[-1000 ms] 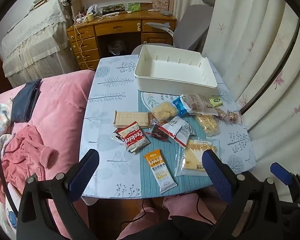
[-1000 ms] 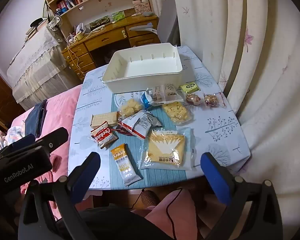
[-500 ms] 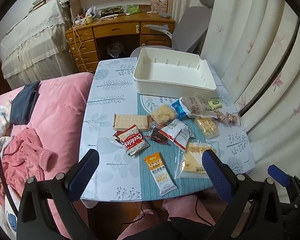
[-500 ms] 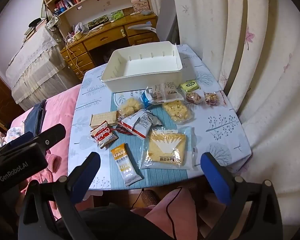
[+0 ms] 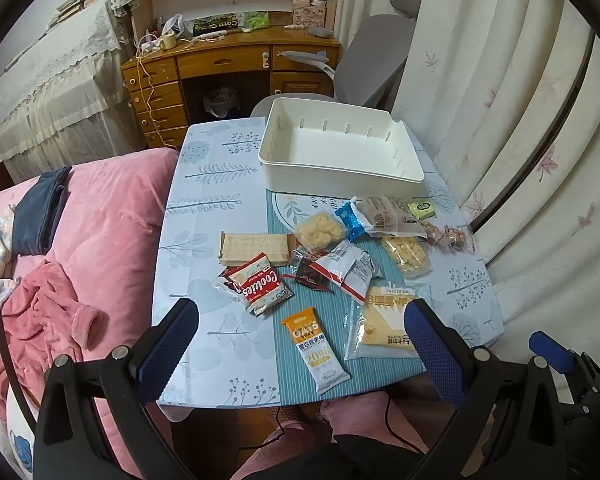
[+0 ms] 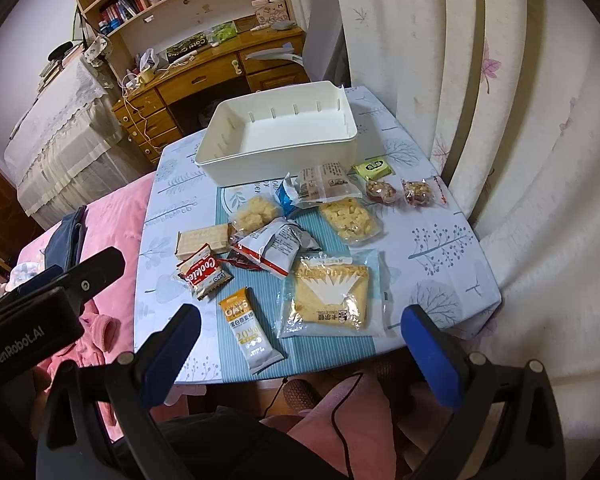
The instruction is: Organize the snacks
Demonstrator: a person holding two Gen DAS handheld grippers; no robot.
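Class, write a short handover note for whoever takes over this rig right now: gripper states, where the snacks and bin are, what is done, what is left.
Left gripper: open, empty, above the near table edge.
Right gripper: open, empty, likewise.
White bin: empty, at the table's far end.
Snacks all loose on the table: oat bar and toast pack nearest, Cookies pack to the left, the rest heaped before the bin.
Done: nothing.
Left: every snack into the bin.

You get soft, even indoor light, somewhat dim with a cool cast, and shadows stay faint. Beyond your left gripper (image 5: 300,328), the white bin (image 5: 340,168) reads brightest without glare. Fisheye bending curves the curtains (image 6: 480,80) to the right of your right gripper (image 6: 300,324); black vignette fills the corners. Far shelves look slightly soft, perhaps unfocused.
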